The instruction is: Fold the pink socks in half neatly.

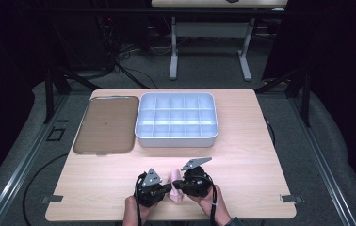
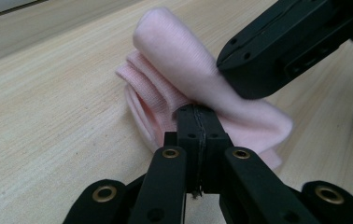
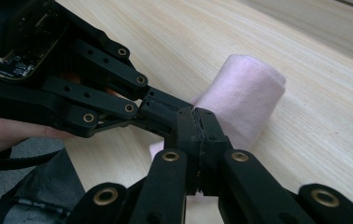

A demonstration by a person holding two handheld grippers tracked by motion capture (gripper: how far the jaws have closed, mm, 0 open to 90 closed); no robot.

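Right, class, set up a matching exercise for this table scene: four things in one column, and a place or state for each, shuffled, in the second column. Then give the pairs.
Things:
1. pink cloth
2. compartment tray
3. brown lid
4. left tongs

Places or states:
A. lies flat at the far left of the table
B. folded, near the table's front edge
C. shut, tips at the cloth
D. white, divided, mid-table at the back

Pairs: 1-B, 2-D, 3-A, 4-C
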